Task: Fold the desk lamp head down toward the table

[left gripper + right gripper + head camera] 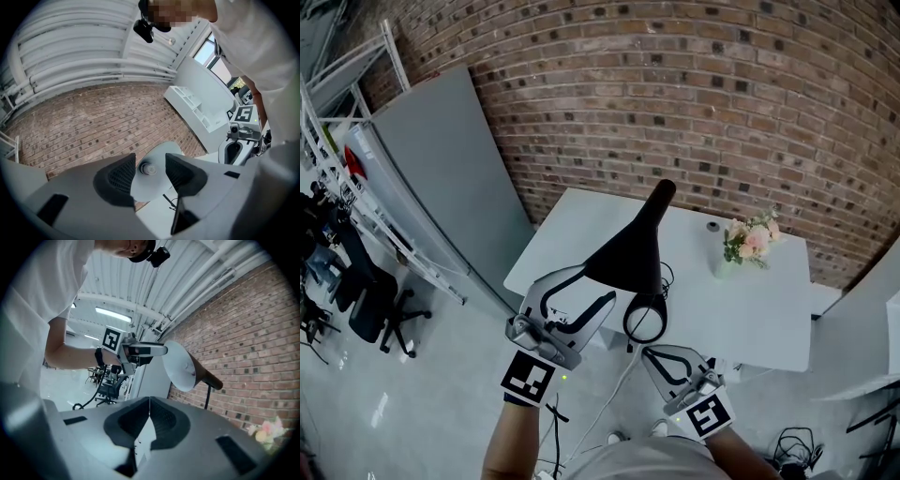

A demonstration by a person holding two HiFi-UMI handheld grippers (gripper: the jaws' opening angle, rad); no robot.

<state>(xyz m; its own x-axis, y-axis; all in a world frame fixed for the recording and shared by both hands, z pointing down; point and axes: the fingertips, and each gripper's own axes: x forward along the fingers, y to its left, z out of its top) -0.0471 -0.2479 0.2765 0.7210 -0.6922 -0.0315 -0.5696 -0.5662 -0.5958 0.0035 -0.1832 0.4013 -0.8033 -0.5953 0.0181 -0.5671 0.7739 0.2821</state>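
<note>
The marker cube (528, 377) on the left tool sits nearest, and like its twin on the right it carries a black-and-white square pattern only (no brand, label or legible text appears anywhere). The left tongs (595, 286) stand open, tips at the rim of the black lamp head (628, 255). Its white interior and bulb (149, 168) show between the pads, and no pad is seen pressing. The right tongs (652, 356) are closed on nothing, near the lamp head but apart from it. The lamp head is raised above the white surface (759, 309), not yet folded down. Hazard: a push from ungripped tongs may slip off the smooth cone. With the stand unbraced, the lamp may tip toward the flowers (750, 239) in front of the brick wall (675, 94).
</note>
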